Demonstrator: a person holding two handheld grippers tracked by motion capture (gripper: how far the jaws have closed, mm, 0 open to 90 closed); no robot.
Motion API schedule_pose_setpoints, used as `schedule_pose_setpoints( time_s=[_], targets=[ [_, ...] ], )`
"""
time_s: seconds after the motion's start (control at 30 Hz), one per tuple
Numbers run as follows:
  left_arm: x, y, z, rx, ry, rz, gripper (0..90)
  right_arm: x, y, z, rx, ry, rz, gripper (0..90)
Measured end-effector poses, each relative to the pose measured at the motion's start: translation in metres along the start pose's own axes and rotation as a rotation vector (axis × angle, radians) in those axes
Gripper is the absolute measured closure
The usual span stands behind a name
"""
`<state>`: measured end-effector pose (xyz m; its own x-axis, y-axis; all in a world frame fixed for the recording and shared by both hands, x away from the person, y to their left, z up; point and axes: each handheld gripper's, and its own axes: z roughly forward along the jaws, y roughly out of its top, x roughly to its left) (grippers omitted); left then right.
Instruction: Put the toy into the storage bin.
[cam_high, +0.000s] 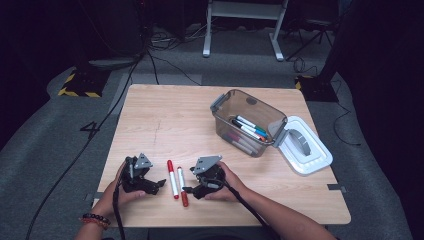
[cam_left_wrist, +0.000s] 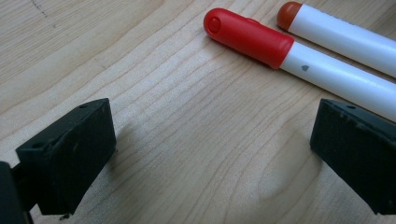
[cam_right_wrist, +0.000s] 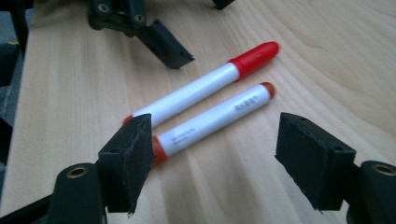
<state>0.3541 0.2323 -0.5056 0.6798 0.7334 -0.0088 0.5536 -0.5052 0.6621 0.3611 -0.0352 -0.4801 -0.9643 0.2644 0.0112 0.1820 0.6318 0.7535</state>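
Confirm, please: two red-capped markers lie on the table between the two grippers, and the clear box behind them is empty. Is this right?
Not entirely. The clear box is not empty: the high view shows several markers inside it. The rest holds: two red-capped markers lie on the table between the left gripper and the right gripper.

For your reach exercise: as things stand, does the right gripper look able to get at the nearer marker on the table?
Probably yes: the right gripper has open jaws, with the nearer marker lying unobstructed on the table just ahead.
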Motion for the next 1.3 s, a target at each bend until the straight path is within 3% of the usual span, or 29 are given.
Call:
schedule_pose_setpoints(
  time_s=[0.23,0.37,0.63,0.87,1.07,1.3],
  targets=[
    [0.000,0.000,0.000,0.000,0.000,0.000,0.5,0.020,-0.003,0.009,-0.004,0.053,0.000,27.1],
    [0.000,0.000,0.000,0.000,0.000,0.000,0.5,0.023,-0.004,0.015,0.021,0.031,-0.006,27.4],
    [0.000,0.000,0.000,0.000,0.000,0.000,0.5,0.003,-0.017,0.011,0.058,-0.038,0.042,32.1],
    [0.000,0.000,0.000,-0.001,0.001,0.000,0.5,-0.022,-0.028,-0.007,0.062,-0.099,0.059,58.1],
    [0.000,0.000,0.000,-0.001,0.001,-0.001,0.4,-0.037,-0.035,-0.017,0.059,-0.096,0.060,73.9],
    [0.000,0.000,0.000,-0.002,-0.004,-0.006,0.4,-0.049,-0.046,-0.032,0.069,-0.073,0.034,75.4]
  ],
)
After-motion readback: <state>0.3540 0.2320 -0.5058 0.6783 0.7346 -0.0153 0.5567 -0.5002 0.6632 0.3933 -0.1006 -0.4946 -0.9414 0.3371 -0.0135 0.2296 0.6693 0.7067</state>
